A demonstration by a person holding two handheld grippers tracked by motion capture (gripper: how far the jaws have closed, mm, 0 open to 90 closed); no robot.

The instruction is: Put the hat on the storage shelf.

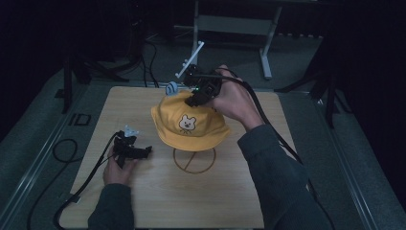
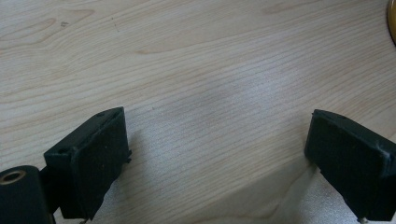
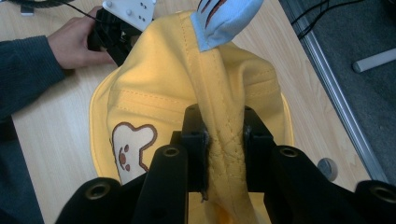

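Mid-table, slightly toward the far edge, sits a yellow cotton bucket hat [image 1: 189,122] w/ a brown-outlined bear face patch [image 1: 187,123] on its front and a small light-blue ear tab [image 1: 172,87] sticking up at the crown. Hat is lifted off the board at its top; brim hangs down over a round wire stand base [image 1: 194,160] on the wood.

Right gripper [image 3: 223,135] is clamped on hat: jaws narrow, a fold of yellow crown fabric pinched between the pads, seam running up between them in right gripper view. High view shows the right hand [image 1: 233,101] at the hat's far-right side, gripper pointing down-left into the crown, cable trailing back over the sleeve.

Left gripper [image 2: 219,154] is well apart from hat, resting low near the table's left side in the left hand [image 1: 118,167]. Jaws wide, nothing between them, bare wood grain under them in left gripper view; a sliver of yellow at that view's top right corner.

Light wooden tabletop [image 1: 143,201] sits on a grey floor w/ black cables [image 1: 62,148] at left.
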